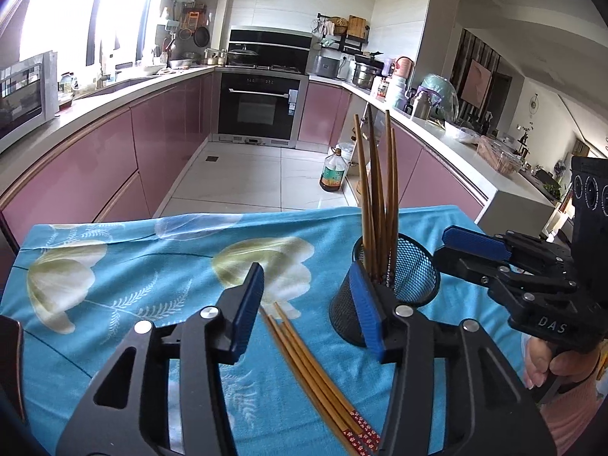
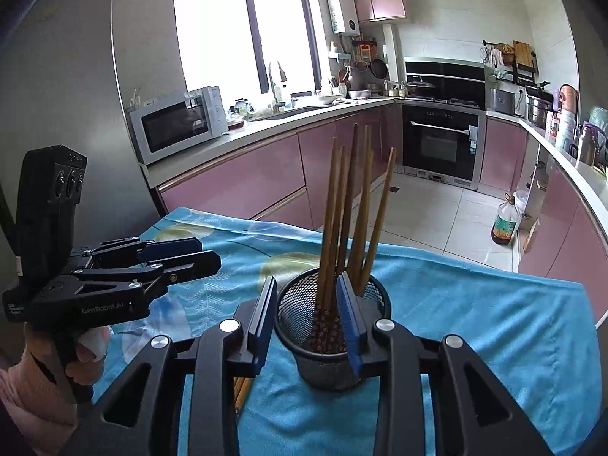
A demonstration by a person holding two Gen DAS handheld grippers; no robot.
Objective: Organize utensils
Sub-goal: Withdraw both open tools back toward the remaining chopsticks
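Note:
A black mesh cup stands on the blue flowered cloth and holds several brown chopsticks upright. It also shows in the right wrist view with its chopsticks. Several more chopsticks lie flat on the cloth. My left gripper is open and empty, just above the lying chopsticks, left of the cup. My right gripper is open and empty, over the cup's near left rim; in the left wrist view it hovers at the cup's right side.
The cloth-covered table ends at its far edge above a tiled kitchen floor. An oil bottle stands on the floor. Pink cabinets and worktops run along both sides. A microwave sits on the left worktop.

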